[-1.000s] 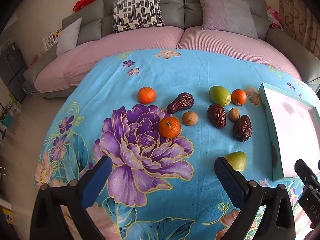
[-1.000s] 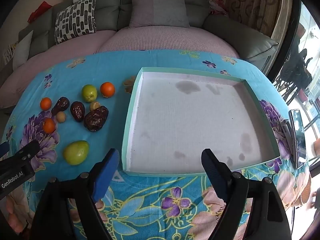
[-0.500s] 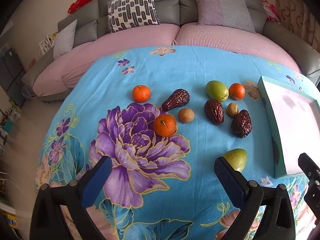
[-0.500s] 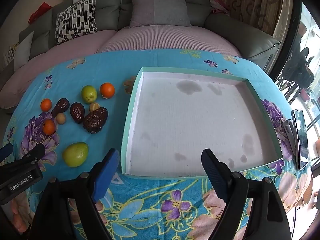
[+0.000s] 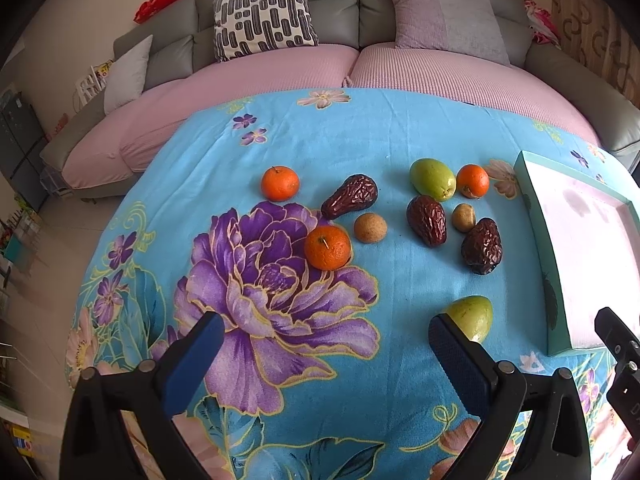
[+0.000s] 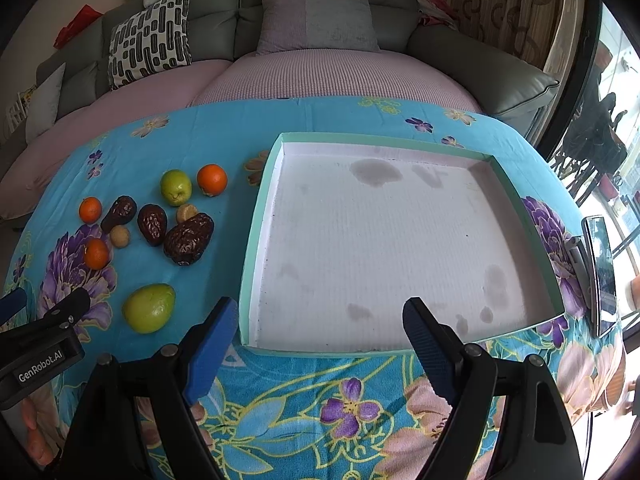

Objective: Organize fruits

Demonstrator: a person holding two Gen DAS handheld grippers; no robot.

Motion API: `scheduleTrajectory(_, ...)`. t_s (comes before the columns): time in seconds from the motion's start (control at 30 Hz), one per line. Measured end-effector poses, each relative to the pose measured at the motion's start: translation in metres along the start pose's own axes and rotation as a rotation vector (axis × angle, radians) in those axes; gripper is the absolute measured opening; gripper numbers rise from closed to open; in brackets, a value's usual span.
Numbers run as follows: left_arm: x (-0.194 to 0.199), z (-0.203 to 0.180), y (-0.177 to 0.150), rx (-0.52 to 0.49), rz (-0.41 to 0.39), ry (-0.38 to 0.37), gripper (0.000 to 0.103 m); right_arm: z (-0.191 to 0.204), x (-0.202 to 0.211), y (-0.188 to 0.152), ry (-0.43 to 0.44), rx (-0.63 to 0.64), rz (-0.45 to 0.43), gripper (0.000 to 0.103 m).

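Both the left tongs (image 5: 324, 354) and right tongs (image 6: 320, 340) stay released, the left perhaps slightly closer to the fruits (image 5: 400, 220) at frame centre, while the tray (image 6: 256, 240) remains empty.

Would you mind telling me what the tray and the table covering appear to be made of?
The tray looks like painted foam or cardboard: matte white floor with grey stains, thick teal walls. The table covering looks like soft printed fleece fabric, matte and slightly fuzzy, draping over the edge.

Left gripper's finger (image 5: 460, 354) hides part of the green fruit (image 5: 472, 316) — tray (image 5: 536, 232) cut off.
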State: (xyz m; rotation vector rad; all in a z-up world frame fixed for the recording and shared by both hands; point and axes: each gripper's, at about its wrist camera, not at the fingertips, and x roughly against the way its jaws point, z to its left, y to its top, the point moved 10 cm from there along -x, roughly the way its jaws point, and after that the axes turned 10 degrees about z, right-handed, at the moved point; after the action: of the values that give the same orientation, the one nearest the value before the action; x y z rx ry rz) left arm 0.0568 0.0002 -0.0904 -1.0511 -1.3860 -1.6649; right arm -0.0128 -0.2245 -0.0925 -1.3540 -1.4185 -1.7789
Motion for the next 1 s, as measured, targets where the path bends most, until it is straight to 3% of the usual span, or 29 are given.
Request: scheduleTrajectory(1.0, -0.0063, -0.0028, 0.0015, -0.006, 0.015, -0.005, 0.103, -0.0029, -0.0007, 0.0009, 0.004, -0.003, 0.004, 0.085)
